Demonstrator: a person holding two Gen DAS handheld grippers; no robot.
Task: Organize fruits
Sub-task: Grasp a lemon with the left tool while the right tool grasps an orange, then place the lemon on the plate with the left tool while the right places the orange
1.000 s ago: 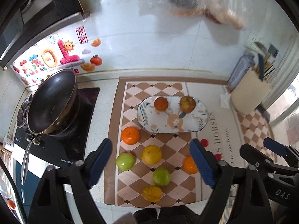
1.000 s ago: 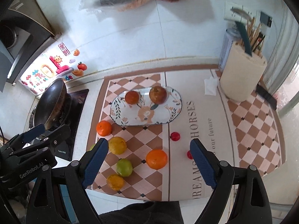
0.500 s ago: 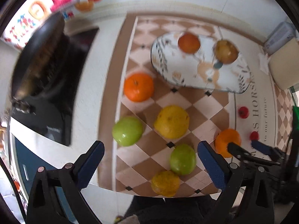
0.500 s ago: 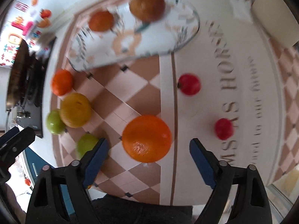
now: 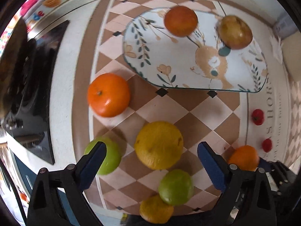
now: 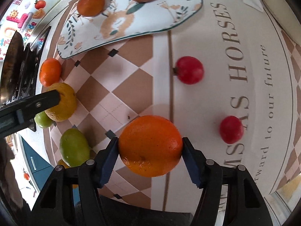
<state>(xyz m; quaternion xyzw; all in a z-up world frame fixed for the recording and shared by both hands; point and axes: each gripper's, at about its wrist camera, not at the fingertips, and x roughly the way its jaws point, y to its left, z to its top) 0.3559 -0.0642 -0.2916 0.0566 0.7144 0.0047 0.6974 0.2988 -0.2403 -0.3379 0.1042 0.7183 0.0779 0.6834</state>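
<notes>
Right gripper (image 6: 150, 146) is down over the big orange (image 6: 150, 146) on the checked mat (image 6: 122, 86), jaws closing, a blue pad at each flank of the fruit, at its nine and three o'clock; both pads look to be touching the skin, and the orange sits on the mat. Two small red fruits lie on the pale lettered part of the mat: one (image 6: 190, 72) at one o'clock from the orange, the other (image 6: 231, 129) at three o'clock, apart from it.

Left gripper (image 5: 150, 160) points down at the mat with its jaws wide and nothing held. The yellow citrus (image 5: 159, 145) lies between its pads, clear of both. A green apple (image 5: 105, 156) sits partly behind the left pad, at nine o'clock from the citrus. A second green fruit (image 5: 175, 187) lies at five o'clock, touching a smaller yellow-orange one (image 5: 156, 209). A tangerine (image 5: 109, 95) rests at eleven o'clock.

The patterned oval plate (image 5: 169, 56) lies at twelve o'clock, carrying an orange fruit (image 5: 180, 20) and a brownish-yellow one (image 5: 235, 32).
</notes>
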